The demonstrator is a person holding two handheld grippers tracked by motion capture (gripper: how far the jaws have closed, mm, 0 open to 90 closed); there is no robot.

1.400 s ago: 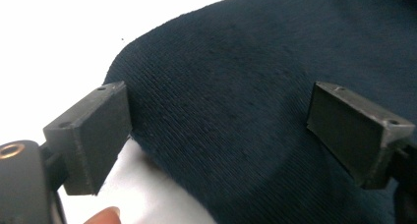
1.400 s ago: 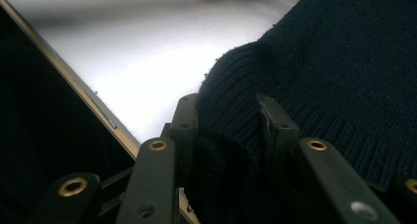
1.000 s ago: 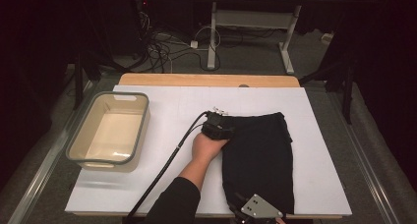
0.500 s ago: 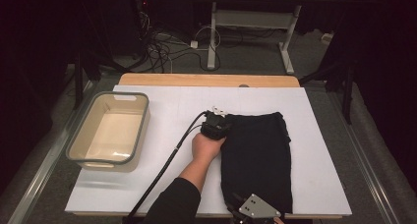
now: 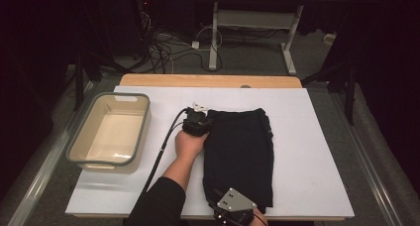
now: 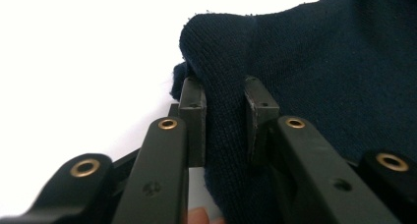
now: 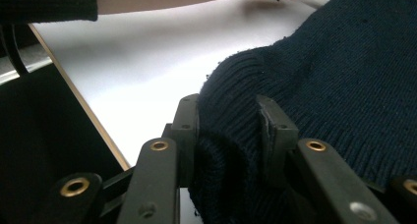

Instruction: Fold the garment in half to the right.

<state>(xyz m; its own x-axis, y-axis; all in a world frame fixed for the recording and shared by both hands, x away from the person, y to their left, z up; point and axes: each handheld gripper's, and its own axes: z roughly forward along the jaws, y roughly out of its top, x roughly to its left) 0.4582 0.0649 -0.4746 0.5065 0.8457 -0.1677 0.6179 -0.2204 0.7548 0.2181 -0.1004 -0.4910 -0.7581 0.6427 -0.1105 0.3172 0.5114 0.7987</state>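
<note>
The left tool (image 6: 223,111), its jaws just drawn in, is seen clamped on a raised fold at the far left corner of the dark knitted garment (image 5: 240,151). The right tool (image 7: 226,130) is clamped on the ribbed hem at the near left corner. The garment is laid folded on the white table (image 5: 317,161). A grey-rimmed tub (image 5: 79,156) is placed well to the left.

white table top (image 5: 317,151): flat, wooden strip along far edge | grey-rimmed beige tub (image 5: 110,132): upright on left part of table top, interior bare | second desk frame (image 5: 257,23): white legs, beyond the table | cables (image 5: 168,47): tangled on floor beneath it
</note>
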